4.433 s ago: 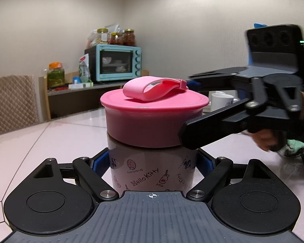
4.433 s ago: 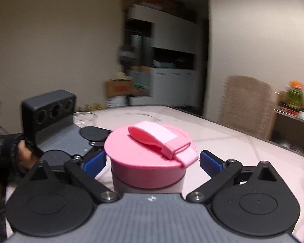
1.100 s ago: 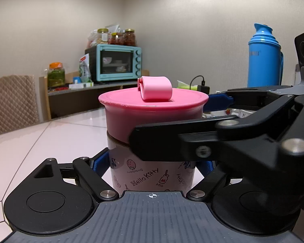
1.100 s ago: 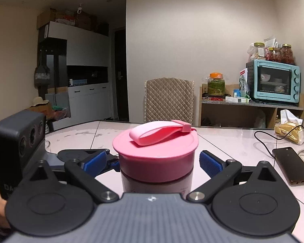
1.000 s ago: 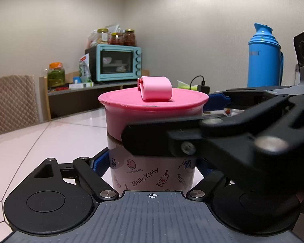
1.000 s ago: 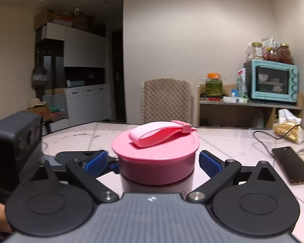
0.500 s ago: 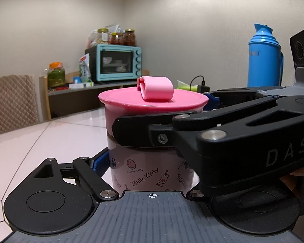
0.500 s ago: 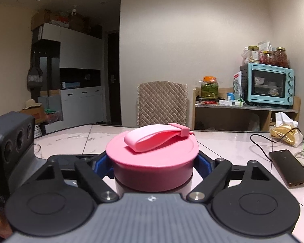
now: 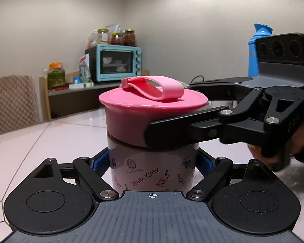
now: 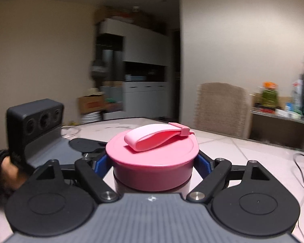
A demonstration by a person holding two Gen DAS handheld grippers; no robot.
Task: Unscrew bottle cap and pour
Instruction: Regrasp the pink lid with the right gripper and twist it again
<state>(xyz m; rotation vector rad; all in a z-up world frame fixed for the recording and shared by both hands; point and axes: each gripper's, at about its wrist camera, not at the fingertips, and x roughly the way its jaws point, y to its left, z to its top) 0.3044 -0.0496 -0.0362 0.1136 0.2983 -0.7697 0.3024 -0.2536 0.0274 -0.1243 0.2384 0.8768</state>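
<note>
Now cap point(image 10: 152, 158) clamped between right fingers point(image 10: 100, 163); bottle point(image 9: 152, 170) between left fingers point(image 9: 98, 162).

Left wrist view: we look low and close toward the oven point(image 9: 116, 62). Right wrist view: close, facing the cabinets point(image 10: 143, 93). Both share the pink cap point(image 9: 152, 109).

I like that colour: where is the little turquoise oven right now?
In the left wrist view the turquoise oven sits on a wooden shelf by the back wall, behind and left of the pink cap, with jars on top.

Left gripper point(image 9: 152, 162) and right gripper point(image 10: 153, 163), fingers point(image 9: 100, 162) closed.
</note>
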